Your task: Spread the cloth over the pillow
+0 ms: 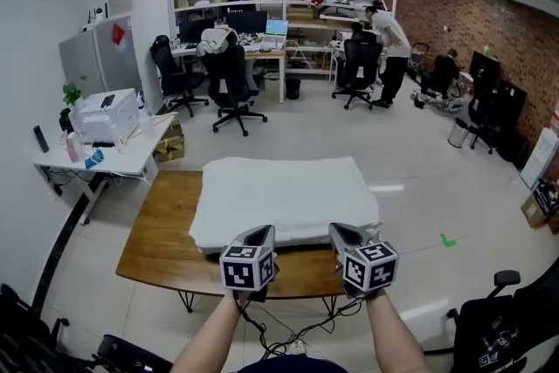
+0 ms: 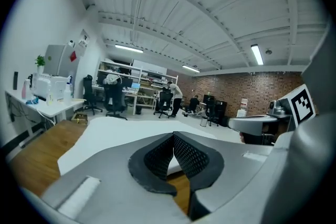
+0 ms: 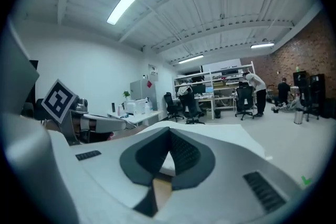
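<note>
A white cloth (image 1: 284, 196) lies spread flat over a thick cushioned shape on the wooden table (image 1: 162, 245); the pillow under it is hidden. Both grippers hover side by side above the table's near edge, just short of the cloth's front hem. My left gripper (image 1: 261, 231) is shut with nothing between its pads, as the left gripper view (image 2: 173, 137) also shows, with the cloth (image 2: 121, 136) beyond it. My right gripper (image 1: 341, 230) is likewise shut and empty (image 3: 169, 132), pointing across the cloth (image 3: 231, 136). Each gripper shows in the other's view.
A white side table (image 1: 131, 157) with a printer (image 1: 105, 113) stands at the left. Office chairs (image 1: 231, 87), desks and shelves (image 1: 279, 22) fill the back, where people stand and sit. A black chair (image 1: 502, 328) is at the lower right. Cables lie under the wooden table.
</note>
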`<move>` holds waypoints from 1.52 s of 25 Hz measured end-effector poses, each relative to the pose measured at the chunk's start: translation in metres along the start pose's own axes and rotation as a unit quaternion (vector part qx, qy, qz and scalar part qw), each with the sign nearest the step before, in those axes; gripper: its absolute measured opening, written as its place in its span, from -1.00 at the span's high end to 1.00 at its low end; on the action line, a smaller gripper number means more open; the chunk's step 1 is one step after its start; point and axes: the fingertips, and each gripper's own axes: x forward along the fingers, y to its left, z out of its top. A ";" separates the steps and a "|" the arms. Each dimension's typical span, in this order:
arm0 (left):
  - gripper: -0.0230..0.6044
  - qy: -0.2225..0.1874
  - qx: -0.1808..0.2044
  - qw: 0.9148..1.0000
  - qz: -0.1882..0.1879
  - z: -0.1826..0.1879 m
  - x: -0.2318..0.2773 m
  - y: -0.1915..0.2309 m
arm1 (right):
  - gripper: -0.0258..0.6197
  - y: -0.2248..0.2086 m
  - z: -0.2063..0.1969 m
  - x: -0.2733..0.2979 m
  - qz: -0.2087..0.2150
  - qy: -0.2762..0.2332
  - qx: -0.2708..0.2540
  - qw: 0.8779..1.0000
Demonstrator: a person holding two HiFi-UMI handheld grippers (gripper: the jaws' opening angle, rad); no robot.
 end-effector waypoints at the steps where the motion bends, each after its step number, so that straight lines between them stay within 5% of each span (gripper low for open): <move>1: 0.91 0.000 -0.002 1.000 -0.002 -0.002 0.002 -0.004 | 0.88 0.003 -0.002 0.002 0.006 0.001 0.002 1.000; 38: 0.91 0.038 0.010 0.999 -0.018 -0.008 0.041 -0.012 | 0.88 -0.004 0.000 0.041 0.044 0.009 0.004 0.999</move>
